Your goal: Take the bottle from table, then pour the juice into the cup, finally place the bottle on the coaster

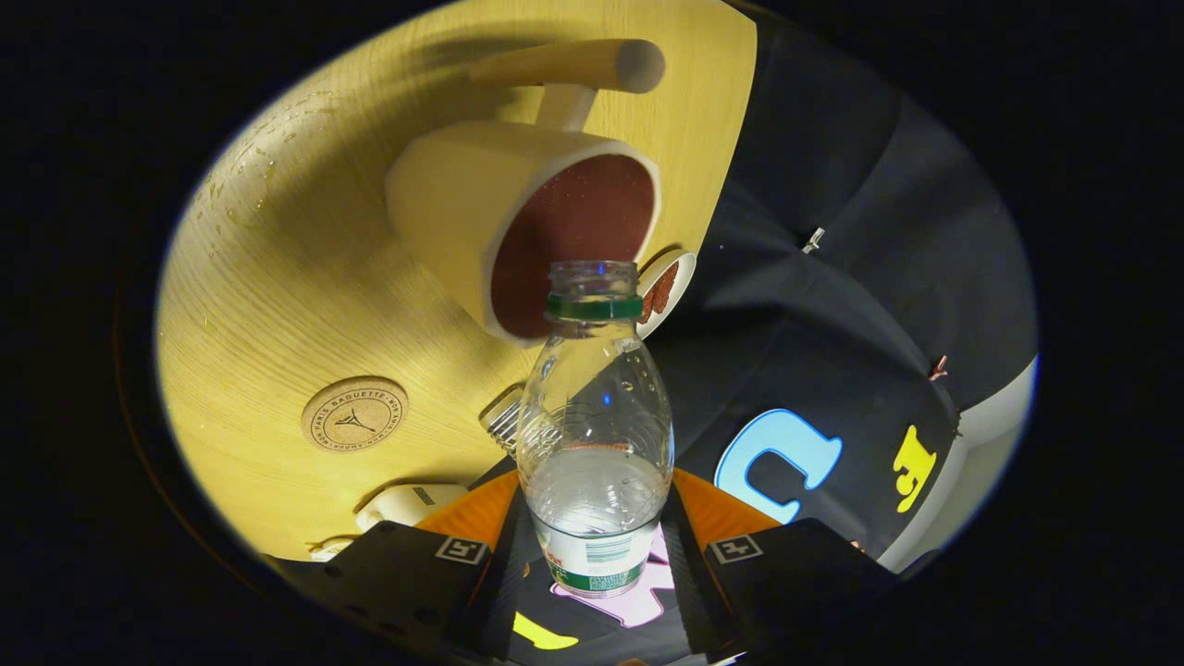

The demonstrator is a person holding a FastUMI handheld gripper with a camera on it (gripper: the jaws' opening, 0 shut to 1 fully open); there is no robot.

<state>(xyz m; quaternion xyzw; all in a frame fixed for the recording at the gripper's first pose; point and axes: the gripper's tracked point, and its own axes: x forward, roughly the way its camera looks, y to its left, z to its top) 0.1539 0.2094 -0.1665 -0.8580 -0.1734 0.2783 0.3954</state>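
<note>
Bottle held at the cup's mouth

The gripper (pixel 597 555) has its fingers closed on the lower body of the clear, uncapped bottle (pixel 595 416), whose open neck sits just at the rim of the cream cup (pixel 462 199). The round cork coaster (pixel 354 415) lies apart on the wooden table (pixel 268 277), and a small white object (pixel 407 504) rests near the fingers.
</note>
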